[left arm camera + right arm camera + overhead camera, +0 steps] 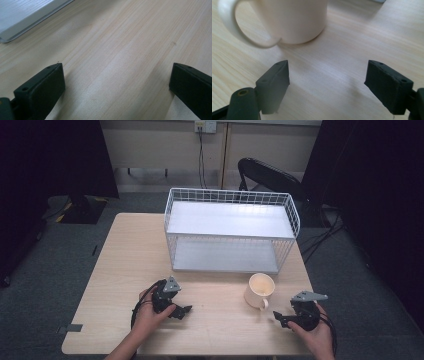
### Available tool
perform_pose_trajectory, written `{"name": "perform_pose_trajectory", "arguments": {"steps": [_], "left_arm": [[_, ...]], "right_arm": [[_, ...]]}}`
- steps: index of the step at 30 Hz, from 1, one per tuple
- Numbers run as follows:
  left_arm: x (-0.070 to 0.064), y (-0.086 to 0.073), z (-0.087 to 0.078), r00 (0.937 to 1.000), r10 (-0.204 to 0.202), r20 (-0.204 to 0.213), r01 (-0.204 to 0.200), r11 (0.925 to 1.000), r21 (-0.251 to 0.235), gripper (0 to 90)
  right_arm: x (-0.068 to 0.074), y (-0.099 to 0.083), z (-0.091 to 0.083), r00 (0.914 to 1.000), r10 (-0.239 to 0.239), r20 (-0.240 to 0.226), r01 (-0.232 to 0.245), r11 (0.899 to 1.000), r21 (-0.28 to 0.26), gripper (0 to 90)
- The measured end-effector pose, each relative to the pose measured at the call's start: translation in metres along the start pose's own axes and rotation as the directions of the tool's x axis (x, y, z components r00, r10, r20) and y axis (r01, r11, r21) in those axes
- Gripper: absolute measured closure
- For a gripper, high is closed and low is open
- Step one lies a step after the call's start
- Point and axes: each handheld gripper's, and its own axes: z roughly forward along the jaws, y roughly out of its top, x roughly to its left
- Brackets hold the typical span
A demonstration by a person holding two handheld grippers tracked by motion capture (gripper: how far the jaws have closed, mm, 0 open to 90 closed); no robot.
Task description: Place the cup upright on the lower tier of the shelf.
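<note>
The table (125,270) carries a white wire rack (230,227) set toward its far edge, with two shelves that both look bare. A cream mug (260,290) stands upright near the right edge, just in front of the rack's right front corner, its handle turned toward the near edge.

The right gripper (284,318) rests low by the near right corner, near the mug but apart from it; in the right gripper view its jaws stand wide apart with bare wood between them, and the mug's base and handle lie just ahead. The left gripper (181,311) sits toward the middle of the near edge, its jaws also spread and holding nothing (the rack's lower shelf edge shows in its view's corner).

The step in hand looks like the approach to the mug. The next move likely calls for the right gripper to advance, straddle the handle or wall, and close before any lift toward the rack.
</note>
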Motion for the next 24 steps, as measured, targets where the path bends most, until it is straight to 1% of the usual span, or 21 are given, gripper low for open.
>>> {"name": "perform_pose_trajectory", "arguments": {"steps": [2, 4, 5, 8, 9, 11, 12, 13, 14, 15, 17, 18, 20, 23, 24], "left_arm": [[0.000, 0.000, 0.000, 1.0000, 0.000, 0.000, 0.000, 1.0000, 0.000, 0.0], [0.000, 0.000, 0.000, 1.0000, -0.001, 0.000, 0.001, 1.0000, 0.000, 0.0], [0.000, 0.000, 0.000, 1.0000, 0.000, 0.000, 0.000, 1.0000, 0.000, 0.0], [0.000, 0.000, 0.000, 1.0000, 0.000, 0.000, 0.000, 1.0000, 0.000, 0.0], [0.000, 0.000, 0.000, 1.0000, 0.000, 0.000, 0.000, 1.0000, 0.000, 0.0], [0.000, 0.000, 0.000, 1.0000, 0.000, 0.000, 0.000, 1.0000, 0.000, 0.0], [0.000, 0.000, 0.000, 1.0000, 0.000, 0.000, 0.000, 1.0000, 0.000, 0.0], [0.000, 0.000, 0.000, 1.0000, 0.000, 0.000, 0.000, 1.0000, 0.000, 0.0], [0.000, 0.000, 0.000, 1.0000, 0.000, 0.000, 0.000, 1.0000, 0.000, 0.0], [0.000, 0.000, 0.000, 1.0000, 0.000, 0.000, 0.000, 1.0000, 0.000, 0.0], [0.000, 0.000, 0.000, 1.0000, 0.000, 0.000, 0.000, 1.0000, 0.000, 0.0], [0.000, 0.000, 0.000, 1.0000, 0.000, 0.000, 0.000, 1.0000, 0.000, 0.0], [0.000, 0.000, 0.000, 1.0000, 0.000, 0.000, 0.000, 1.0000, 0.000, 0.0], [0.000, 0.000, 0.000, 1.0000, 0.000, 0.000, 0.000, 1.0000, 0.000, 0.0], [0.000, 0.000, 0.000, 1.0000, 0.000, 0.000, 0.000, 1.0000, 0.000, 0.0]], "right_arm": [[-0.002, 0.005, -0.005, 0.9998, 0.014, -0.013, -0.014, 1.000, -0.007, 18.6], [-0.003, 0.008, -0.007, 0.9997, 0.019, -0.015, -0.020, 1.000, -0.009, 18.6], [-0.005, 0.014, -0.012, 0.9999, 0.011, -0.013, -0.011, 1.000, -0.017, 18.6], [-0.008, 0.022, -0.020, 0.9999, 0.006, -0.011, -0.007, 1.000, -0.028, 18.4], [-0.008, 0.022, -0.020, 0.9999, 0.006, -0.011, -0.007, 1.000, -0.028, 18.4], [-0.009, 0.031, -0.025, 0.9999, -0.002, -0.010, 0.001, 1.000, -0.030, 18.2], [-0.009, 0.031, -0.025, 0.9999, -0.002, -0.010, 0.001, 1.000, -0.030, 18.2], [-0.010, 0.036, -0.028, 0.9999, -0.009, -0.011, 0.009, 0.999, -0.032, 18.2], [-0.010, 0.036, -0.028, 0.9999, -0.009, -0.011, 0.009, 0.999, -0.032, 18.2], [-0.010, 0.042, -0.030, 0.9999, -0.011, -0.010, 0.011, 1.000, -0.029, 18.2], [-0.010, 0.044, -0.031, 0.9999, -0.014, -0.008, 0.014, 0.999, -0.031, 18.1], [-0.010, 0.049, -0.033, 0.9997, -0.019, -0.013, 0.019, 0.999, -0.032, 18.1], [-0.010, 0.051, -0.033, 0.9997, -0.019, -0.015, 0.018, 0.999, -0.034, 18.2], [-0.010, 0.061, -0.036, 0.9997, -0.015, -0.019, 0.014, 0.999, -0.039, 18.1], [-0.010, 0.061, -0.036, 0.9997, -0.015, -0.019, 0.014, 0.999, -0.039, 18.1]]}}
